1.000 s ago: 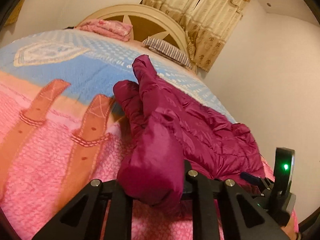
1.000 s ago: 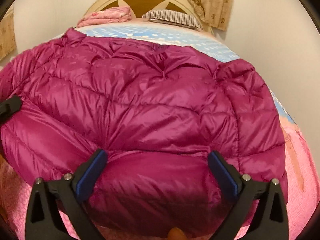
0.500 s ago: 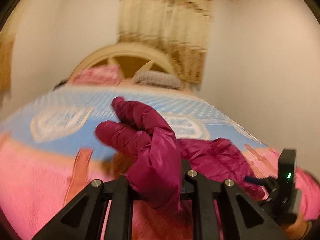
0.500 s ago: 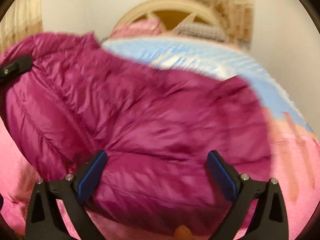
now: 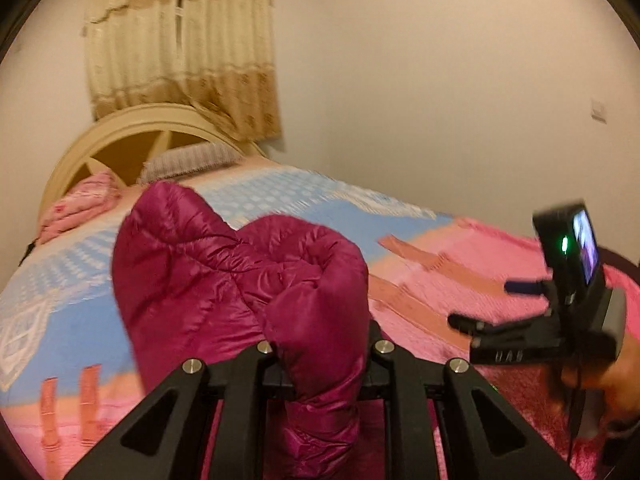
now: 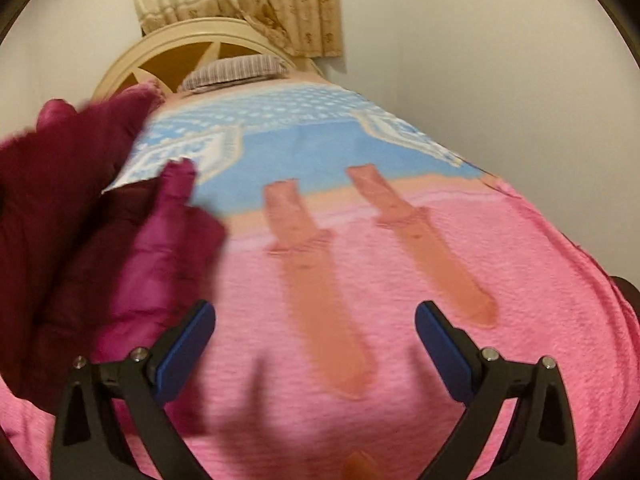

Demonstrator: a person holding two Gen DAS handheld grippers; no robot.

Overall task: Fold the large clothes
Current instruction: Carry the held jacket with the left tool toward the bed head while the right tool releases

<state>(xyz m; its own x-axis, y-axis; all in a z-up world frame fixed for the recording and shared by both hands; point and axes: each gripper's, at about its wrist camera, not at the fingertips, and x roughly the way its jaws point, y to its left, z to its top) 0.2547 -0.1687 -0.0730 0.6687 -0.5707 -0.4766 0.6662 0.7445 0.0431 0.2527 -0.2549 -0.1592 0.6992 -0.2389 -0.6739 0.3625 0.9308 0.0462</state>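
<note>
A magenta puffer jacket (image 5: 224, 280) hangs bunched from my left gripper (image 5: 320, 360), which is shut on a fold of it and holds it above the bed. In the right wrist view the jacket (image 6: 80, 220) fills the left side, lifted off the bedspread. My right gripper (image 6: 316, 344) is open and empty over the pink part of the bedspread (image 6: 400, 300); its blue pads (image 6: 188, 344) stand wide apart. The right gripper also shows in the left wrist view (image 5: 560, 304), to the right of the jacket.
The bed has a pink and blue bedspread (image 5: 440, 272). A cream headboard (image 5: 132, 136), a striped pillow (image 6: 236, 70) and a folded pink blanket (image 5: 80, 208) are at its far end. Curtains (image 5: 180, 48) hang behind. A wall runs along the right.
My left gripper has lifted the jacket up and swung it left. The jacket has left my right gripper's span, which now faces bare bedspread.
</note>
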